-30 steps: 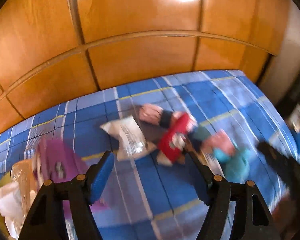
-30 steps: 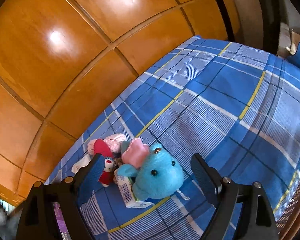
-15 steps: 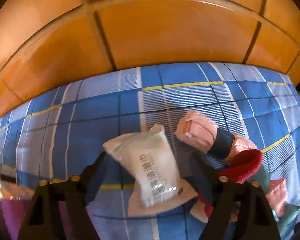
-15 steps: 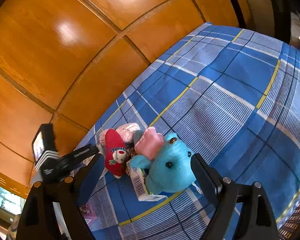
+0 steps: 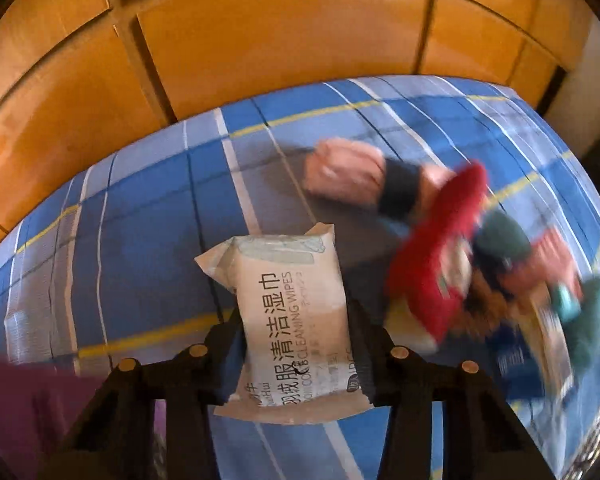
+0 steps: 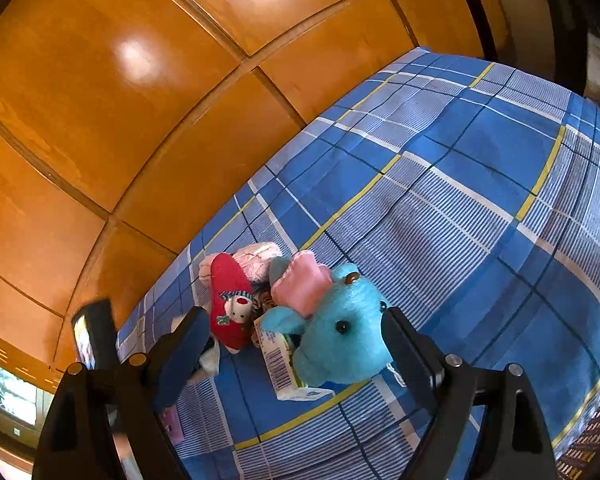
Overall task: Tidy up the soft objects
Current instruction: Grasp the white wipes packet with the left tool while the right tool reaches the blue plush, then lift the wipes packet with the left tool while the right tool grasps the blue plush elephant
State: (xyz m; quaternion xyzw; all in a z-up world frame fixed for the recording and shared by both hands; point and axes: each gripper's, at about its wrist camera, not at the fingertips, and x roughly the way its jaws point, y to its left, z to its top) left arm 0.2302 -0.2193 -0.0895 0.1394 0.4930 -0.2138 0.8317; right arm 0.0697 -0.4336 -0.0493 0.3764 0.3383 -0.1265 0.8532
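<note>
My left gripper (image 5: 296,344) is shut on a white pack of cleaning wipes (image 5: 290,320), its fingers pressing both long sides, above the blue plaid bed (image 5: 140,208). To its right lies a blurred pile: a pink rolled cloth with a dark band (image 5: 352,172), a red sock (image 5: 436,260) and a teal plush. In the right wrist view my right gripper (image 6: 296,340) is open above the blue plush toy (image 6: 344,336), which lies by a pink piece (image 6: 300,284), the red snowman sock (image 6: 230,304) and a small barcoded carton (image 6: 282,364).
A wooden panelled wall (image 6: 140,100) runs along the far side of the bed. A purple item (image 5: 24,400) lies at the lower left in the left wrist view. The left gripper's body (image 6: 96,332) shows at the left in the right wrist view.
My left gripper moved forward onto the wipes pack and closed on it. My right gripper came down closer over the blue plush and stayed open.
</note>
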